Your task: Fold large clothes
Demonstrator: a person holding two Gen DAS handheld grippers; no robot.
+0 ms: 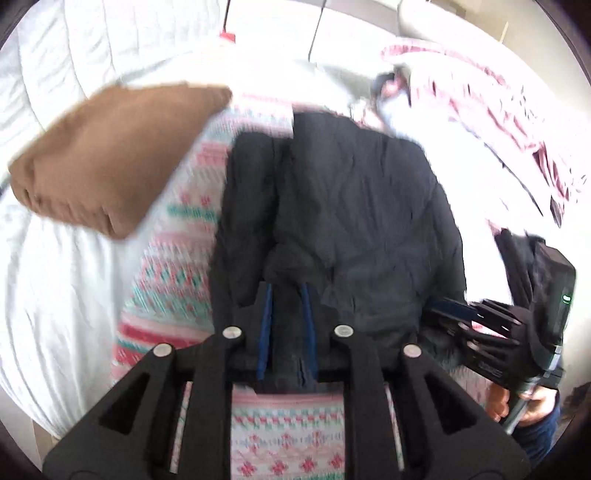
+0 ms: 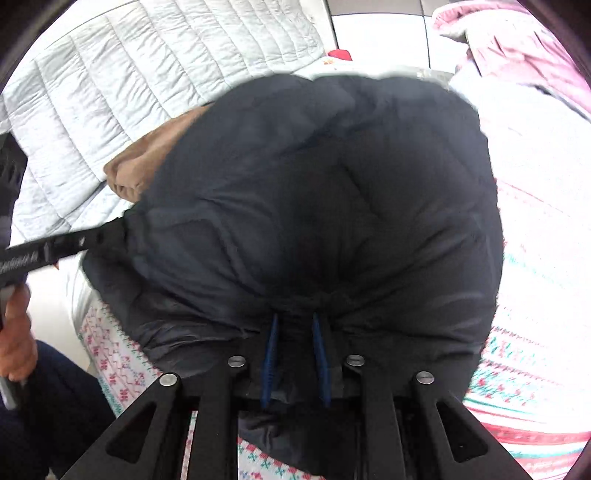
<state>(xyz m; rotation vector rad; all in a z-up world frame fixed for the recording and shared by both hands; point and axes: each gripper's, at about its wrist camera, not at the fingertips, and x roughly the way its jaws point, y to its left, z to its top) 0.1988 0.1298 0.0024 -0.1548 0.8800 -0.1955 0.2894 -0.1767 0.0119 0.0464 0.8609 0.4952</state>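
A dark navy padded jacket (image 1: 351, 206) lies on a pink and teal patterned blanket (image 1: 173, 236) on the bed. My left gripper (image 1: 287, 291) is shut on the jacket's near edge, cloth bunched between its blue pads. My right gripper (image 2: 294, 325) is shut on another part of the same jacket (image 2: 332, 192), which bulges up and fills the right wrist view. The right gripper also shows in the left wrist view (image 1: 443, 310) at the jacket's right edge. The left gripper shows in the right wrist view (image 2: 122, 225) at the jacket's left edge.
A folded brown garment (image 1: 110, 155) lies on the blanket's far left corner; it also shows in the right wrist view (image 2: 147, 162). A pink and white crumpled garment (image 1: 498, 110) lies far right. A white quilted bedspread (image 1: 55, 92) covers the bed. A small red object (image 1: 227, 36) sits at the far edge.
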